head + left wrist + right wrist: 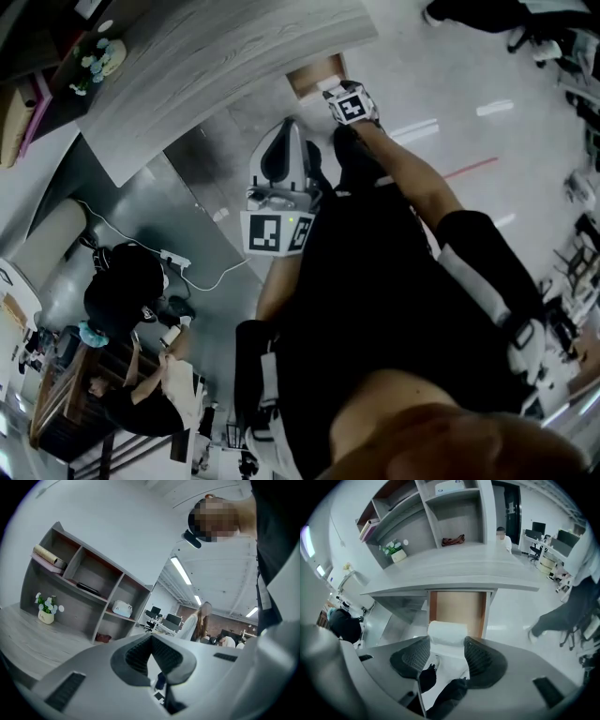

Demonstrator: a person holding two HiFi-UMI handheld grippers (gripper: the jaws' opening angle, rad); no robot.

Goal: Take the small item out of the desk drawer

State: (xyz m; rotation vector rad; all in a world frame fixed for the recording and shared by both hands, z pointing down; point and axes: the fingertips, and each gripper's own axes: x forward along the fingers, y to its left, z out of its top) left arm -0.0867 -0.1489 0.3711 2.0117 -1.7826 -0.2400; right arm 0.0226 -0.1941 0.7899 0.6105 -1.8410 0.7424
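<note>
item 1, right claw (447,641): jaws stand wide and are clamped on a small white item (447,633). both dark ribbed pads (415,654) press against its sides, and it fills the gap from pad to pad. in the head view this claw shows only by its marker cube (352,103), just beside the desk edge.

item 2, small white item: a pale, roll-like piece with a rounded top that reaches a little past the claw tips. it sits in the right claw, in front of the open drawer (457,607), and its top overlaps the drawer's near edge in the right gripper view. the head view does not show it.

item 3, drawer: pulled out from under the desk (454,571), brown inside, with pale side walls.

item 4, left claw (151,638): jaws together at the tips, nothing between them. it points about level, out over the desk toward the room, and is well apart from the small white item.

item 5, desk: grey wood-grain top. on it stand a grey shelf unit (84,585) and, just beside that, a flower pot (46,613) with white blossoms. the shelf unit holds a white device (122,608) and, in a bottom compartment, a dark red-brown thing (453,540).

item 6, surroundings: a person in dark clothes (127,291) at the head view's lower left.
</note>
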